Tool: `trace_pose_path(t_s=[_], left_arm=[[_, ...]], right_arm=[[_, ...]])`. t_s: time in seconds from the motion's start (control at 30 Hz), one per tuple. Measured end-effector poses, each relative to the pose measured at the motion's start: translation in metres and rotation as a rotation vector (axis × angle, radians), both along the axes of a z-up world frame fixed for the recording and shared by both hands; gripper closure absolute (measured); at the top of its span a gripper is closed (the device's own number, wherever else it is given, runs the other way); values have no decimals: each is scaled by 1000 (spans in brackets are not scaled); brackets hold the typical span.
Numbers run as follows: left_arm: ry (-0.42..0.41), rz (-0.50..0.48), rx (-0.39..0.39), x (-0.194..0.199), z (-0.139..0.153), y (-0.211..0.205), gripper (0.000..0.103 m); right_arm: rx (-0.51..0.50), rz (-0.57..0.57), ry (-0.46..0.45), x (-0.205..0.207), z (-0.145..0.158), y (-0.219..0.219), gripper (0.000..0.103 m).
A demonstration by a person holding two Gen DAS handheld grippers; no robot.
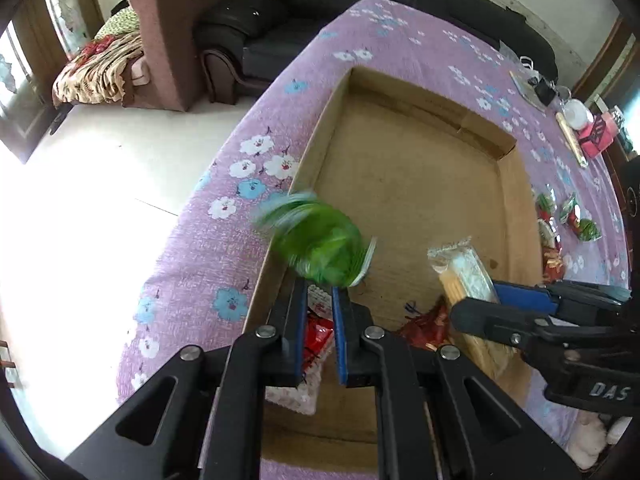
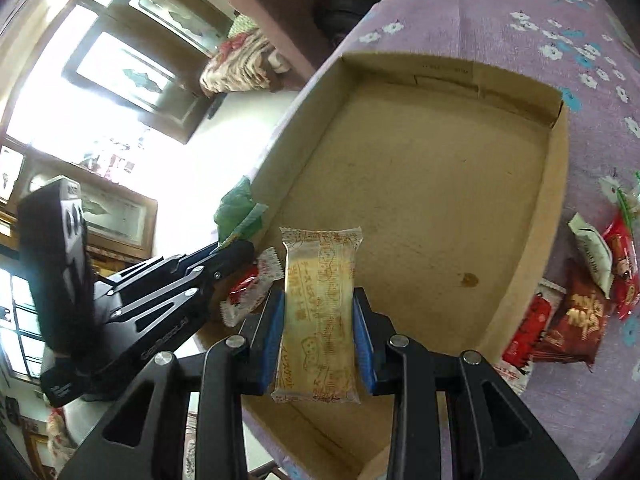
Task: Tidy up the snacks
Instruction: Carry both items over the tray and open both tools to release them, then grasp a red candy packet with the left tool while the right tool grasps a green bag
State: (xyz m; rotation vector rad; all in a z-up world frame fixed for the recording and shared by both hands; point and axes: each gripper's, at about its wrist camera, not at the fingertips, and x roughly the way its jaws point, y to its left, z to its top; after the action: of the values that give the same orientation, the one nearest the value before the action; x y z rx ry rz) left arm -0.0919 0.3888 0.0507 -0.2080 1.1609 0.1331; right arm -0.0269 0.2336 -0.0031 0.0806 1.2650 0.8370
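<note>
Right tool clamped the yellow wafer pack over the cardboard tray's near end; left tool pinched a blurred green packet at its tips over the tray's left wall. Red snacks lay beneath the left tool, so near end was crowded, far floor bare. More loose packets sat on the purple tabletop just beside the right wall.

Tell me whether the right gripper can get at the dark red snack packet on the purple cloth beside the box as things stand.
Probably not yet: the right gripper is already shut on a yellow wrapped cake bar. The dark red snack packet lies uncovered outside the shallow cardboard box, so the way looks free once the bar is released.
</note>
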Motion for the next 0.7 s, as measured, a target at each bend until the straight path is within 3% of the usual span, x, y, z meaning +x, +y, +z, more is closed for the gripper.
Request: trace_pose_path(t_s=[0.2,0.33,0.43,0.6,0.7], left_arm=[[3,-30,-46,11,-2,4,89],[14,-27,-66,4,12,11,87],[10,-23,-72,-4,30,15,69],[-76,-3,-95,-10,59,19,64],[-154,-4,-162,-9,64,10,57]], right_arm=[[-71,-66,-29,8,-10,2,71],[-74,-74,-25,13,-14,6,69],[-88,-73,-51,12,-8,9,66],[-53,-106,-53,11,11,-13,62],[-8,-181,-66,15,29,-51,62]])
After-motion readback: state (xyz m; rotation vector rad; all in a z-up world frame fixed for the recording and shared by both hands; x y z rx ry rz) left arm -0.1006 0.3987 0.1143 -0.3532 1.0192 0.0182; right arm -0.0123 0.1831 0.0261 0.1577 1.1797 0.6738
